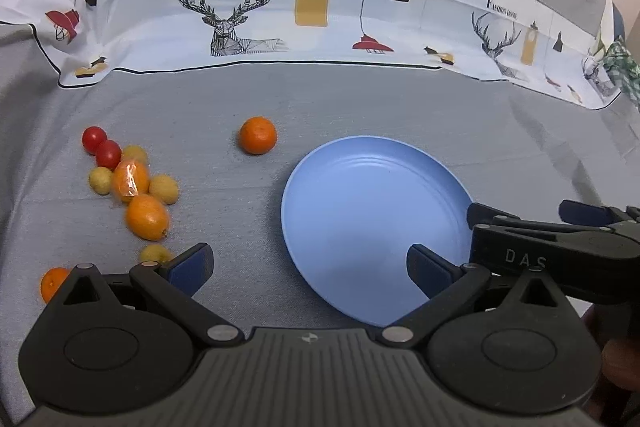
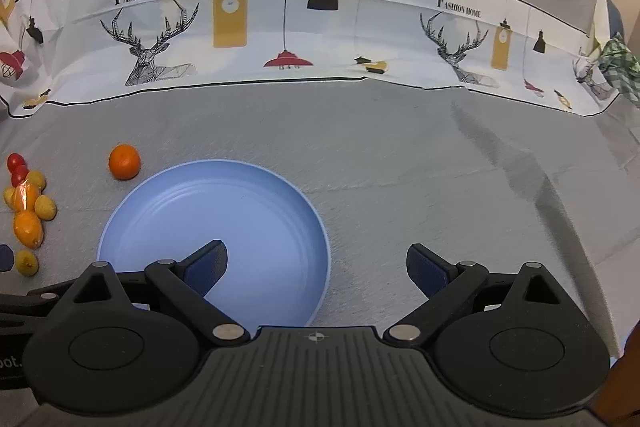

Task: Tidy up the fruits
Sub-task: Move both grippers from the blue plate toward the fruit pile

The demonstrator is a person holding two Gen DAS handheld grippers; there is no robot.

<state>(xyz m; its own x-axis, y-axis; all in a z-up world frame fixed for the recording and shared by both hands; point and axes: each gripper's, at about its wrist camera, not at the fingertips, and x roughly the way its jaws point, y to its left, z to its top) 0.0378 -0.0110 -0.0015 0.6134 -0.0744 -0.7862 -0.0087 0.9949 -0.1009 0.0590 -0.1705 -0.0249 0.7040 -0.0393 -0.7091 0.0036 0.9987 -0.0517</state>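
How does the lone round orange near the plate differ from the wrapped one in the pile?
The lone orange is round, bare and sits apart beside the blue plate. The wrapped orange is more oval, covered in shiny plastic and touches neighbouring fruit. Both are orange and lie on the grey cloth.

"FASHION HOME" is printed twice on the cloth (image 1: 320, 7) beyond the jaws; "DAS" is moulded on the right gripper (image 1: 520, 215).

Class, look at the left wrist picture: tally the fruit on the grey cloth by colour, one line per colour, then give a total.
Red: 2
Orange: 4
Yellow: 4
Total: 10 fruit, none on the blue plate.
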